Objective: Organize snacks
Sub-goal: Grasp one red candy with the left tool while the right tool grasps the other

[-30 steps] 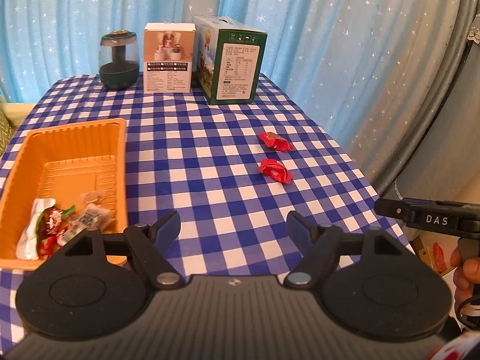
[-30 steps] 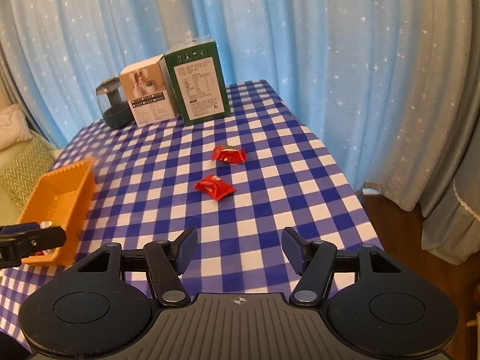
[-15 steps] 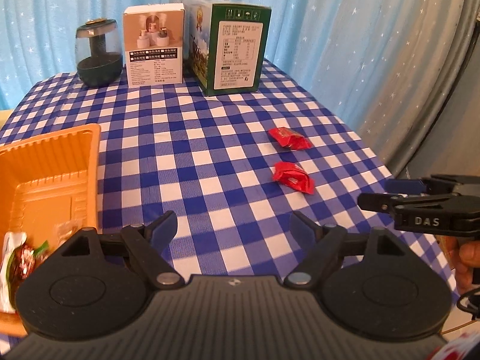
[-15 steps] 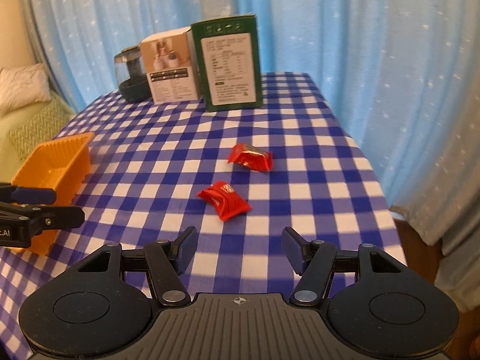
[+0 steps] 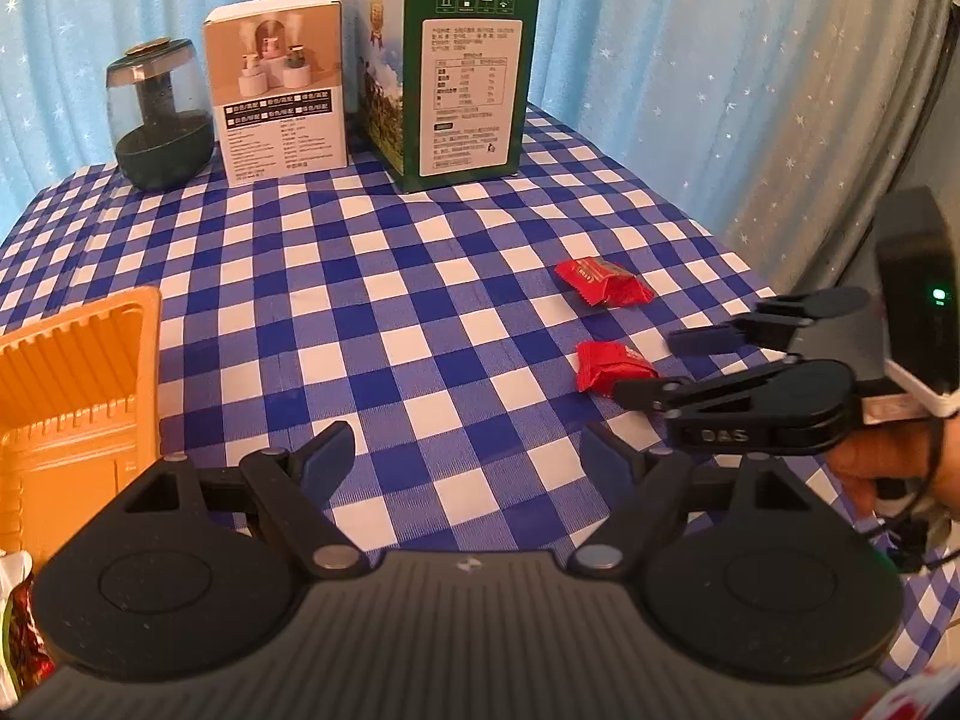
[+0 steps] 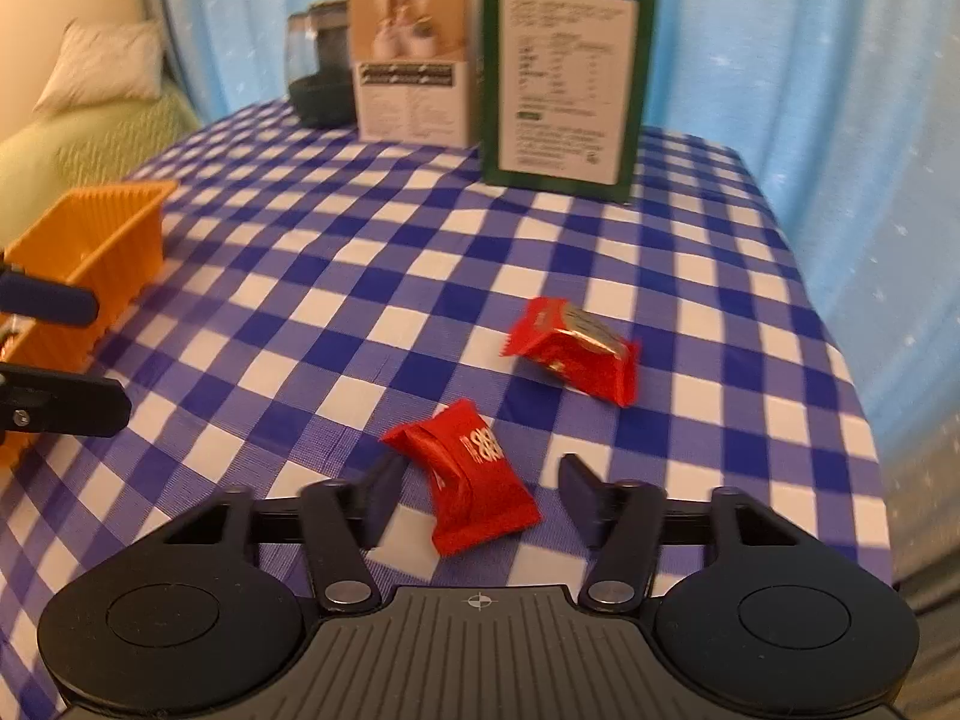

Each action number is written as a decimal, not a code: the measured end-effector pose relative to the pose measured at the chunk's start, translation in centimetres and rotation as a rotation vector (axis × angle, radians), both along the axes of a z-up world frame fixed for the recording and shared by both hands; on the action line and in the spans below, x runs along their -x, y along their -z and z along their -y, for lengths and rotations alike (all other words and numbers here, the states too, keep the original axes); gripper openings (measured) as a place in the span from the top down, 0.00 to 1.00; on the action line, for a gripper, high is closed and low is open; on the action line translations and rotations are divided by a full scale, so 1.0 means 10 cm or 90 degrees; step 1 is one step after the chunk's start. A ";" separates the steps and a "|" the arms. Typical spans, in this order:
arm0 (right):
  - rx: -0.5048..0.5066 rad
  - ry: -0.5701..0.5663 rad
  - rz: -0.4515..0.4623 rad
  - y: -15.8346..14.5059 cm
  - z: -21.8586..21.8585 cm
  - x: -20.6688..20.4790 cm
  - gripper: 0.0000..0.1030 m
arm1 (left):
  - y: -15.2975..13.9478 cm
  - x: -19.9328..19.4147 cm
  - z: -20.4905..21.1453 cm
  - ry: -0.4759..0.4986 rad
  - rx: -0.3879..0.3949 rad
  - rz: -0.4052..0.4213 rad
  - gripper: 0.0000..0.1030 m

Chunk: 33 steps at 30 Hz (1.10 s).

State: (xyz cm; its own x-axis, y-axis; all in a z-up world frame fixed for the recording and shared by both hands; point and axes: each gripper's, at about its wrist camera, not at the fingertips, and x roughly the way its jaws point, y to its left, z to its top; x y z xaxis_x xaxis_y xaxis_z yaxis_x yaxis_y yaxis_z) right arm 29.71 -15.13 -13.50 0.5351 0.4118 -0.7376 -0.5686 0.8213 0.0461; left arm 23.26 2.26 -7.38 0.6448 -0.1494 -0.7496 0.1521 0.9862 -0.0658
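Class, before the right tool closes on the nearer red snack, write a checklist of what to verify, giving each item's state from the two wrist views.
1. Nearer red snack lies between the right tool fingers: ok; the jaws are closing, pads not yet pressing.
2. Snack flat on the checked tablecloth, nothing on top of it: ok.
3. Farther red snack apart from the nearer one, outside the jaws: ok.
4. Left tool open, empty and apart from the snacks: ok.
5. Orange tray in view at the table's left: ok.
6. Room left in the tray: cannot tell; little of its inside shows.
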 end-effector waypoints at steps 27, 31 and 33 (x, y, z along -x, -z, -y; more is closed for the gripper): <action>-0.058 0.211 -0.034 -0.21 0.83 -0.17 0.74 | 0.07 -0.93 0.84 0.252 -0.097 0.039 0.23; -0.060 0.225 -0.037 -0.16 0.90 -0.20 0.74 | 0.21 -1.15 1.05 0.301 -0.146 0.036 0.26; -0.061 0.230 -0.039 -0.15 0.93 -0.19 0.74 | 0.29 -1.25 1.13 0.317 -0.150 0.028 0.32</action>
State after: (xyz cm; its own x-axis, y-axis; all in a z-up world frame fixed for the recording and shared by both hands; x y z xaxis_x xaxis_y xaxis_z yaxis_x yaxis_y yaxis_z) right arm 31.63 -24.47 -12.01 0.6149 0.2732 -0.7397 -0.2370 0.9587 0.1571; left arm 35.74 -9.08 -10.28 0.5703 -0.2754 -0.7739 0.6014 0.7817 0.1650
